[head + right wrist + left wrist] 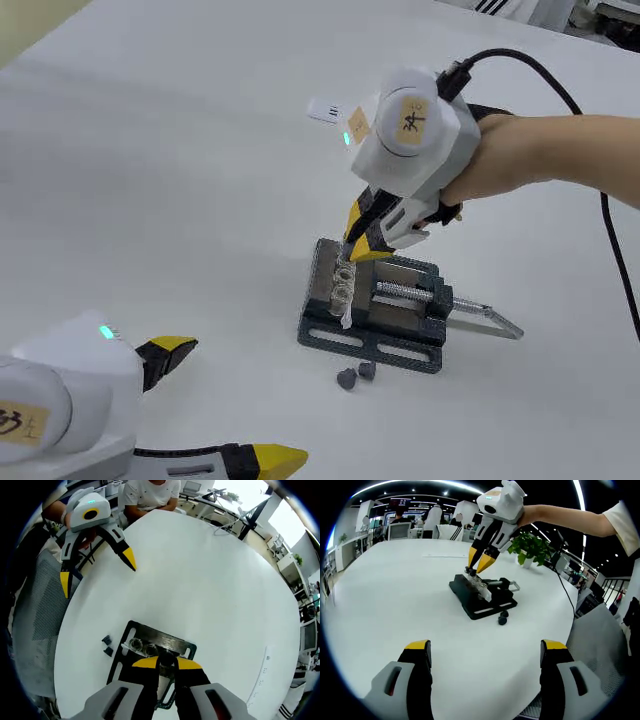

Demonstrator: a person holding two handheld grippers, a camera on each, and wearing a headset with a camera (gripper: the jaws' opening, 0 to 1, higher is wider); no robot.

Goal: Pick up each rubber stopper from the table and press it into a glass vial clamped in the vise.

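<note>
A dark vise [375, 335] on the white table clamps a row of glass vials [343, 290]. A hand holds my right gripper [362, 250] tilted down over the far end of that row. Its yellow tips almost meet on a small dark rubber stopper, mostly hidden, at a vial's mouth. In the right gripper view the right gripper [166, 663] hangs over the vise [170, 642], beside the vials [135, 644]. Two loose stoppers [347, 379] [367, 370] lie just in front of the vise. My left gripper [228, 402] rests open at the near left, holding nothing.
The vise's screw handle [490, 315] sticks out to the right. A black cable [610, 230] trails from the right gripper across the table. A small white tag [325, 110] lies farther back. People sit beyond the table's edge [150, 495].
</note>
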